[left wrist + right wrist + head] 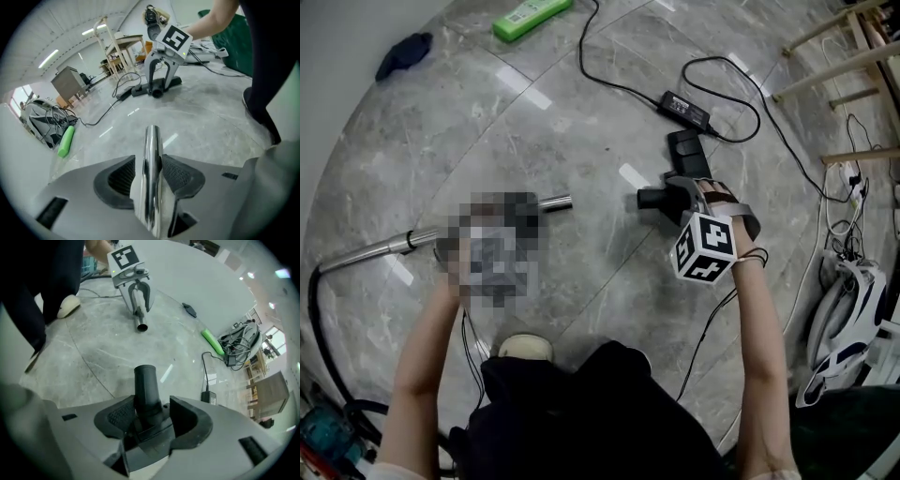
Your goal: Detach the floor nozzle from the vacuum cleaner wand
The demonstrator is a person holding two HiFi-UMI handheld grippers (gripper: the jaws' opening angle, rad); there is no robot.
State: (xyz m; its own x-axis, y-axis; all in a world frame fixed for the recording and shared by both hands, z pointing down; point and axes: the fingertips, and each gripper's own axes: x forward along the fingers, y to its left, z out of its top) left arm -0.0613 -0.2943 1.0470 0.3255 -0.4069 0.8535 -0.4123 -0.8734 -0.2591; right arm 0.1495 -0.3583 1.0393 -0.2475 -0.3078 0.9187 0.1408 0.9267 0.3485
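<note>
The chrome wand (380, 249) lies across the floor, its open end (565, 201) pointing right. My left gripper (151, 177) is shut on the wand (151, 140), both pads pressed to the tube; in the head view a blurred patch covers this gripper. The black floor nozzle (686, 155) lies to the right, separate from the wand, a gap of bare floor between them. My right gripper (147, 416) is shut on the nozzle's black neck (145, 383), whose round mouth faces the wand end (141, 326). In the head view the right gripper (684, 202) sits over that neck.
A power adapter (686, 108) and its black cable lie just behind the nozzle. A green object (530, 16) and a dark cloth (403, 53) lie farther back. Wooden furniture legs (853, 56) stand at the right, with a white vacuum body (844, 319) below them. A black hose (319, 328) curves at the left.
</note>
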